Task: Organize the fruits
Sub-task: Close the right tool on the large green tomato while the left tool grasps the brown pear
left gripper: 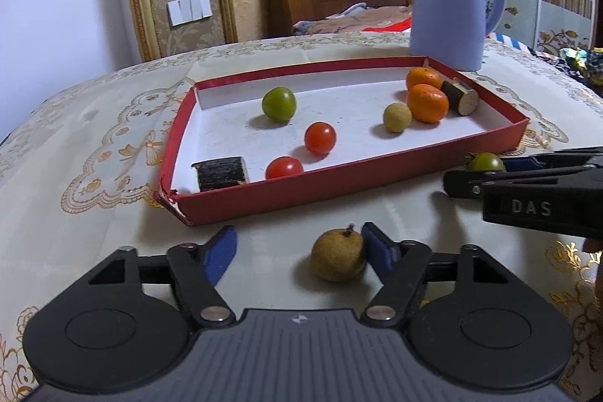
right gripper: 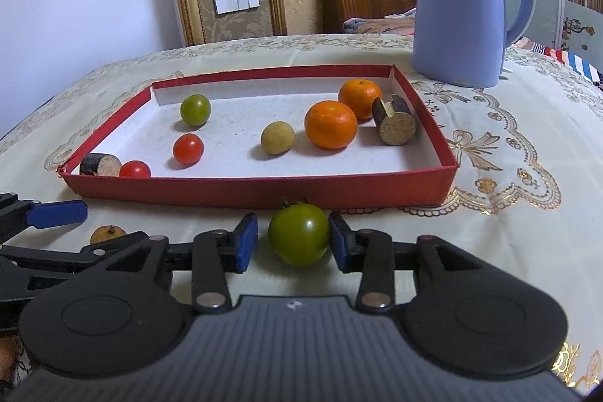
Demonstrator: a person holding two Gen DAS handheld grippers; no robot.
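- The table [right gripper: 490,251] carries everything, under a cream cloth with gold embroidery.
- The kettle [right gripper: 463,6], pale blue, stands on the table just behind the box's far right corner.
- The box [right gripper: 264,193], a shallow red tray with a white floor, lies in front of the kettle.
- The left tongs [left gripper: 299,251] are spread wide in front of the box, low over the table; the brown fruit [left gripper: 338,259] sits between the pads, against the right pad and clear of the left one.
- The right tongs [right gripper: 294,243] are parted in front of the box's near wall; the green tomato [right gripper: 299,235] rests on the table between them, at or just against the right pad, apart from the left.
- Two oranges [right gripper: 331,124] lie in the box's right part, beside a wooden stub [right gripper: 395,124].
- A second green tomato [right gripper: 195,109] lies in the box's far left part.
- A small tan fruit [right gripper: 277,137] lies mid-box, left of the oranges.
- Two red tomatoes [right gripper: 188,148] lie in the box's near left part, next to another stub [right gripper: 100,164].
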